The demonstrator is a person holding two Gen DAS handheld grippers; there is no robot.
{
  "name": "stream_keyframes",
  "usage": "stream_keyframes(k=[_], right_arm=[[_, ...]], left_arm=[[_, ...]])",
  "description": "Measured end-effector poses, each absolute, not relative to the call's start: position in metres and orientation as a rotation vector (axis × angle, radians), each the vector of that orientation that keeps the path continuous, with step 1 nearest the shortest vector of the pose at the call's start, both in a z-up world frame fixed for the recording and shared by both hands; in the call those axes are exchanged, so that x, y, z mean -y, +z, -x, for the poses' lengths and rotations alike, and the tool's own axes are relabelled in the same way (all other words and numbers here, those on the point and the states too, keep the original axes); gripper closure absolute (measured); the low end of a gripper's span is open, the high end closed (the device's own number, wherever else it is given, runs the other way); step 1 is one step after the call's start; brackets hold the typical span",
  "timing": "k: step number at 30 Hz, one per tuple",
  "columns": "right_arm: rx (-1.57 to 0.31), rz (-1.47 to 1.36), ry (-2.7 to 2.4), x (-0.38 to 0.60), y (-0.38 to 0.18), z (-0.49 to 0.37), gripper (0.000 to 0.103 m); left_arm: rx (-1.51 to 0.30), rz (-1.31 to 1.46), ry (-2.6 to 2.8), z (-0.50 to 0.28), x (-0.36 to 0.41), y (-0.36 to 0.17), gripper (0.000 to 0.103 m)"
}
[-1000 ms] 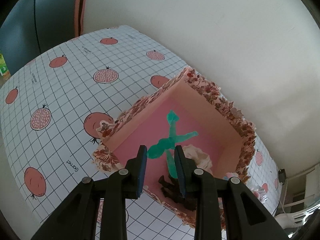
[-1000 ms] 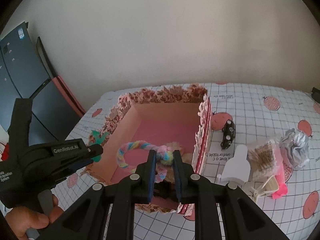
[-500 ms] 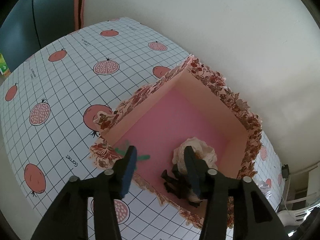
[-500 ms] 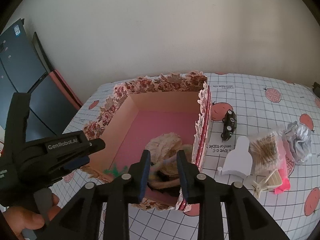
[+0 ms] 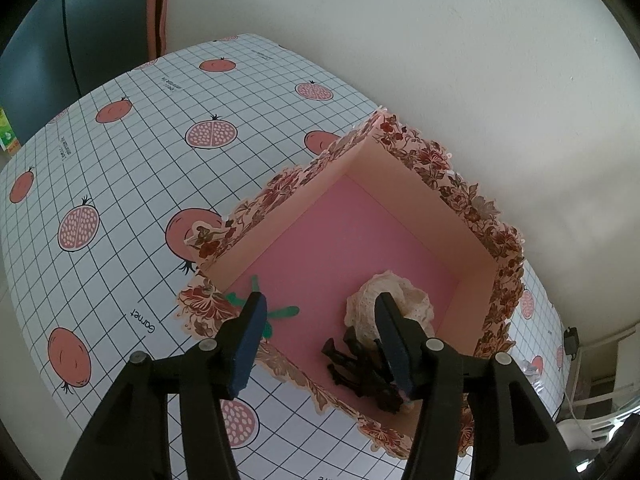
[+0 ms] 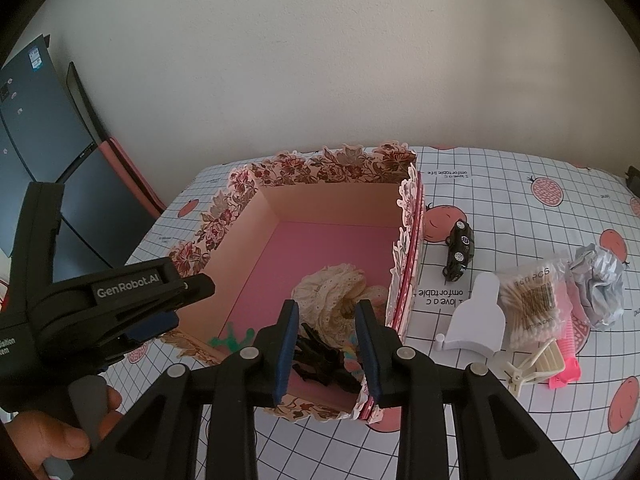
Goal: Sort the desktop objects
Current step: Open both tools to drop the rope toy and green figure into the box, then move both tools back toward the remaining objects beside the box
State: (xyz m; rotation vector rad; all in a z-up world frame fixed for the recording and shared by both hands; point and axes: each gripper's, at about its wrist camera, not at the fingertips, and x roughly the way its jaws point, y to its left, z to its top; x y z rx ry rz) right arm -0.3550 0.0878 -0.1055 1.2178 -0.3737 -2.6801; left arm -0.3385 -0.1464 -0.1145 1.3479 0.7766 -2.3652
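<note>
A: What does the box look like?

B: Square, open-topped, with a pink floor, peach inner walls and a scalloped rim printed with dark red flowers. It sits on the pomegranate-print tablecloth, close to the wall.

A: What lies inside?

B: A cream lace bundle, a black claw clip in front of it, a pastel rope peeking out beside the clip, and a green figure at the near-left wall, partly over the rim.

A: The left gripper?

B: Above the box's near edge. Its jaws have just been opening and stand apart; nothing is pinched, and the green figure lies below its left finger.

A: And the right gripper?

B: Fingers a little apart, having eased open, over the clip and lace with nothing clamped.

A: Outside the box?

B: 1 black toy car, a white cardboard cutout, a bag of cotton swabs, crumpled foil, a cream hair clip and a pink comb.
</note>
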Motion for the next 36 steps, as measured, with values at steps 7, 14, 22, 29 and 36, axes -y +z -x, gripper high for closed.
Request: stream_keyframes(k=[7, 14, 22, 29, 36], right_arm=[[0.393, -1.176, -2.695, -0.093, -0.099, 0.352, 0.062], [0.403, -1.15, -2.706, -0.098, -0.094, 0.35, 0.056], [0.427, -1.145, -2.724, -0.113, -0.089, 0.347, 0.043], [0.452, -1.164, -2.738, -0.129, -0.087, 0.344, 0.028], [0.461, -1.188, -2.753, -0.143, -0.088, 0.343, 0.015]], left_arm=[[-0.776, -1.329, -2.381, 0.338, 0.145, -0.111, 0.033], [-0.77, -1.323, -2.386, 0.339, 0.141, -0.107, 0.03], [-0.752, -1.298, -2.408, 0.338, 0.132, -0.099, 0.025], [-0.716, -1.284, -2.415, 0.338, 0.121, -0.095, 0.02], [-0.695, -1.266, -2.45, 0.339, 0.106, -0.09, 0.02]])
